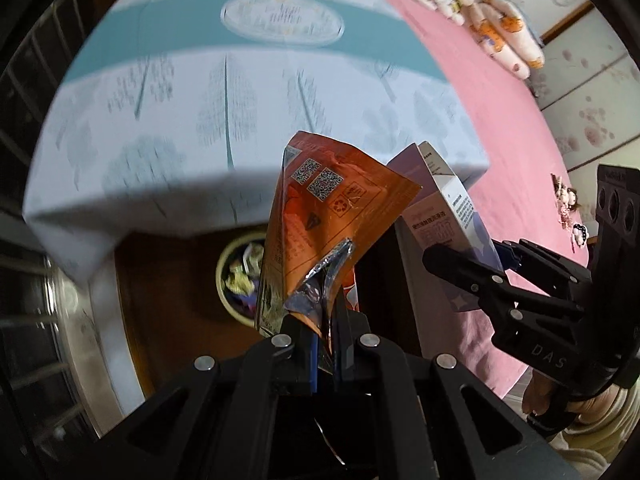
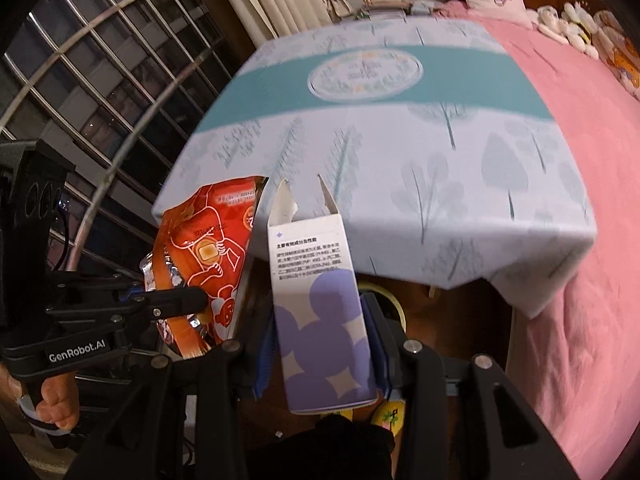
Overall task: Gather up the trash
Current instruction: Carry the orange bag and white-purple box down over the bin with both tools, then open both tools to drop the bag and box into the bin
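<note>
My left gripper point(image 1: 325, 330) is shut on an orange foil snack wrapper point(image 1: 320, 216) and holds it in the air; the wrapper also shows in the right wrist view point(image 2: 208, 256). My right gripper point(image 2: 320, 344) is shut on an opened white and purple carton point(image 2: 320, 304), also seen in the left wrist view point(image 1: 444, 208). Both hang beside the bed corner, above a round yellow-rimmed bin point(image 1: 236, 276) with crumpled trash in it. In the right wrist view the carton hides most of the bin rim point(image 2: 394, 304).
A bed with a pale blue tree-print sheet point(image 2: 400, 120) and a pink blanket point(image 2: 580, 240) lies ahead. Plush toys point(image 1: 492, 28) sit along its far side. A barred window point(image 2: 100, 80) stands at the left. The floor is dark brown wood point(image 1: 168, 280).
</note>
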A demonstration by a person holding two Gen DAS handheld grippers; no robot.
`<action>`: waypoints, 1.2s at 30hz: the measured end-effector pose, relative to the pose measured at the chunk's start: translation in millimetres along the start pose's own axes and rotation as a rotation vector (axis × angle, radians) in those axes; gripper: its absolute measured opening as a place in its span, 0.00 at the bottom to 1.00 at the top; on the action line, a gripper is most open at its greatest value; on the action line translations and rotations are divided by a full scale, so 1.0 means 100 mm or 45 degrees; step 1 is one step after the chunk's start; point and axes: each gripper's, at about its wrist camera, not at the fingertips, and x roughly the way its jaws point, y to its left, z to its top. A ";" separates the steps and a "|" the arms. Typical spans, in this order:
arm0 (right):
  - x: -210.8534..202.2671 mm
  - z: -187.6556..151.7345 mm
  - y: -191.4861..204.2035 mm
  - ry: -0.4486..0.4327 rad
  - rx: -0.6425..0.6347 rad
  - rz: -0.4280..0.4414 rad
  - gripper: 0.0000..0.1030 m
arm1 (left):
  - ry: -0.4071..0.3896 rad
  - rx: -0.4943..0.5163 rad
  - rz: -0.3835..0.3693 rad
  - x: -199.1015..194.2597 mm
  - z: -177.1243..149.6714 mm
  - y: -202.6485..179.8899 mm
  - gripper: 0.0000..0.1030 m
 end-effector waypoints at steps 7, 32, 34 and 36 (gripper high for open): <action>0.47 -0.29 -0.27 0.110 0.029 0.004 0.38 | 0.072 -0.086 0.062 0.59 -0.18 0.00 0.03; 2.94 -0.94 -0.97 0.257 0.216 -0.017 0.40 | 0.241 -0.126 0.146 3.13 -0.29 0.89 0.05; 3.13 -0.98 -1.02 0.259 0.232 -0.023 0.41 | 0.258 -0.098 0.150 3.31 -0.27 0.93 0.05; 3.33 -1.02 -1.09 0.276 0.257 -0.030 0.41 | 0.275 -0.072 0.151 3.49 -0.29 1.00 0.13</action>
